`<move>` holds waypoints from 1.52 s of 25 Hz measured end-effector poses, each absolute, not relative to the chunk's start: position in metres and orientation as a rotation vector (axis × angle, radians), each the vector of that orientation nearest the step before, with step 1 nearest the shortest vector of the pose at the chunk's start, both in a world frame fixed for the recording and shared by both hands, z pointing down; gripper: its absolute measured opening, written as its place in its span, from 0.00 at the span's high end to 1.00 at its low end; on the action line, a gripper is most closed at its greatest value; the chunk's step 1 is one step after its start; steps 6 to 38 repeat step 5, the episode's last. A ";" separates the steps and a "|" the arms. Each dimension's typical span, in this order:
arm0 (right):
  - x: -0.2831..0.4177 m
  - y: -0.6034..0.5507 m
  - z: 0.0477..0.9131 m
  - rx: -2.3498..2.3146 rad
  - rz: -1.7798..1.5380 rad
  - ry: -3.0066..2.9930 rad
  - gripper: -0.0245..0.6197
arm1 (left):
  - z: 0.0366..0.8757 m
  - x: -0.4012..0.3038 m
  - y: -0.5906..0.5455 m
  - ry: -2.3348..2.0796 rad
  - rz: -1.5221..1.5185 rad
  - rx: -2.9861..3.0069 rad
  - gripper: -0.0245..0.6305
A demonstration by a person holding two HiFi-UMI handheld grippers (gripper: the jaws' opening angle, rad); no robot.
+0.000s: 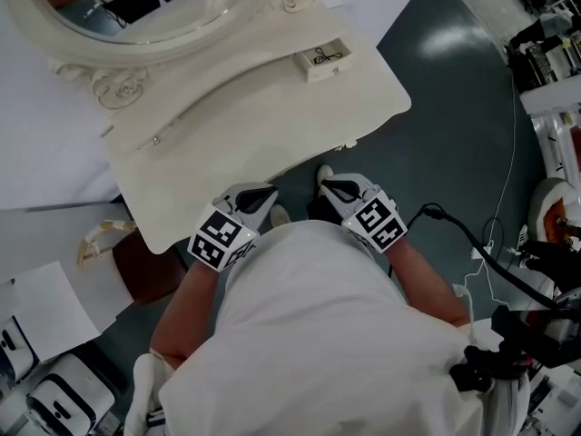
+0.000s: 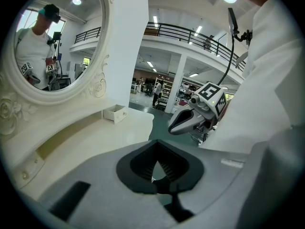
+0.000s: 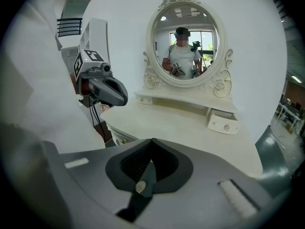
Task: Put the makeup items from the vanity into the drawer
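Observation:
A white vanity (image 1: 272,125) with an oval mirror (image 1: 136,7) stands in front of me. Its top shows no makeup items. A small drawer (image 1: 323,60) at the back right of the top is pulled out; in the right gripper view the drawer (image 3: 223,122) shows two round knobs. My left gripper (image 1: 261,193) and right gripper (image 1: 330,186) hover side by side at the vanity's front edge, close to my body. Both are shut and hold nothing. The left gripper view shows shut jaws on the left gripper (image 2: 155,170) and the right gripper (image 2: 185,122) beside it.
A dark brown stool (image 1: 150,266) stands under the vanity's left side. Black cables (image 1: 472,243) run over the green floor at the right, next to equipment (image 1: 545,53). White cases (image 1: 54,398) lie at the lower left. My shoe (image 1: 325,174) shows between the grippers.

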State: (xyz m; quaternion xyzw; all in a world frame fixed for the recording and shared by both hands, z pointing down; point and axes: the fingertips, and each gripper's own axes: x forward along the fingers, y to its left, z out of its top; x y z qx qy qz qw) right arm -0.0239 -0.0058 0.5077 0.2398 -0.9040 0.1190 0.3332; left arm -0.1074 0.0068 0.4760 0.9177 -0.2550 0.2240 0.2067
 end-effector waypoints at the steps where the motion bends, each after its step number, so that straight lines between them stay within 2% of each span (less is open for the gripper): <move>1: -0.025 -0.006 0.508 0.622 0.311 -2.362 0.96 | 0.476 -0.109 0.007 -0.712 0.626 2.554 0.96; 38: -0.036 -0.008 0.508 0.575 0.300 -2.373 0.96 | 0.476 -0.118 0.008 -0.745 0.634 2.534 0.96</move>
